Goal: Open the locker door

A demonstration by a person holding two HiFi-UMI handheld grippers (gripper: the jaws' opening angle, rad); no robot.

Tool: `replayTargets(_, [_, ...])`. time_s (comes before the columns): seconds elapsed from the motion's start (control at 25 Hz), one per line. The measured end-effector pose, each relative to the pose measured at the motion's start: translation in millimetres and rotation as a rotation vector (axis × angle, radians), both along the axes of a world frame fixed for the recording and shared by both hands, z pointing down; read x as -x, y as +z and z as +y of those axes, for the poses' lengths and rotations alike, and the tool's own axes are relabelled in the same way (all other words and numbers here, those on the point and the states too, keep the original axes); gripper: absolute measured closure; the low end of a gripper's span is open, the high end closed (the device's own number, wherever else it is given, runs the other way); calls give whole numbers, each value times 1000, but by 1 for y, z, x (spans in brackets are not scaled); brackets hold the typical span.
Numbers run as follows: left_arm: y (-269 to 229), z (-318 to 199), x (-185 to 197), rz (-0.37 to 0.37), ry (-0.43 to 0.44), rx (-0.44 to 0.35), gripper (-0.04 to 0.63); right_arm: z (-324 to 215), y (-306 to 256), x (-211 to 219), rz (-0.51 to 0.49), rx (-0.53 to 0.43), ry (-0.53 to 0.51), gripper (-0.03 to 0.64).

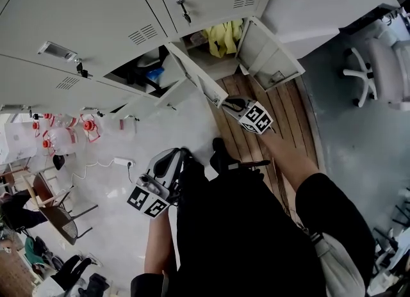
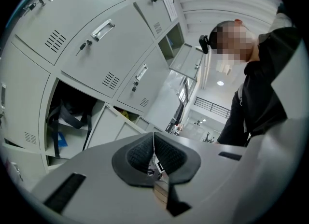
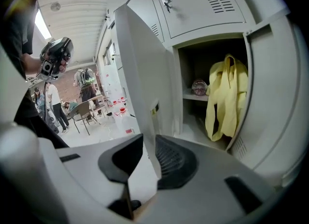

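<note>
The grey locker door (image 3: 140,73) stands open, edge-on, and my right gripper (image 3: 148,143) is shut on its free edge, one pad on each face. In the head view the right gripper (image 1: 225,102) meets that door (image 1: 195,75) at its lower corner. The open compartment behind it holds a yellow garment (image 3: 224,97) and a small glass ball (image 3: 199,87) on a shelf. My left gripper (image 2: 154,146) is shut with nothing between its pads. It hangs back near my body (image 1: 176,158), apart from the lockers.
A second door (image 1: 269,52) stands open to the right of the yellow garment (image 1: 224,36). To the left, another open locker holds a black bag (image 2: 72,112). Water bottles (image 1: 61,139), a power strip (image 1: 123,161) and chairs (image 1: 61,219) are on the floor. An office chair (image 1: 378,65) is at the right.
</note>
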State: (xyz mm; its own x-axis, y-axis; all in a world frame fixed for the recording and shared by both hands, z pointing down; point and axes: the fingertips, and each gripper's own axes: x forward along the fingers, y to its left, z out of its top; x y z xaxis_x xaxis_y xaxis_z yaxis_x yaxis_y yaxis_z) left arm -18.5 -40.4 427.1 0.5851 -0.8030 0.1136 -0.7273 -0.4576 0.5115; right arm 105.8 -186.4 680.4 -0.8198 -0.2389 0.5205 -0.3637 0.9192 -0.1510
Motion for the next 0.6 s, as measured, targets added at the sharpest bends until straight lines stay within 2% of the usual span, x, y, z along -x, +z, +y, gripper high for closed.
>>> replayTargets(0.36, [-13, 1, 18, 20, -48, -48, 577, 13, -49, 2, -68, -7, 29, 528])
replayTargets(0.6, [-28, -2, 32, 39, -79, -102, 578, 13, -106, -5, -117, -54, 48, 531])
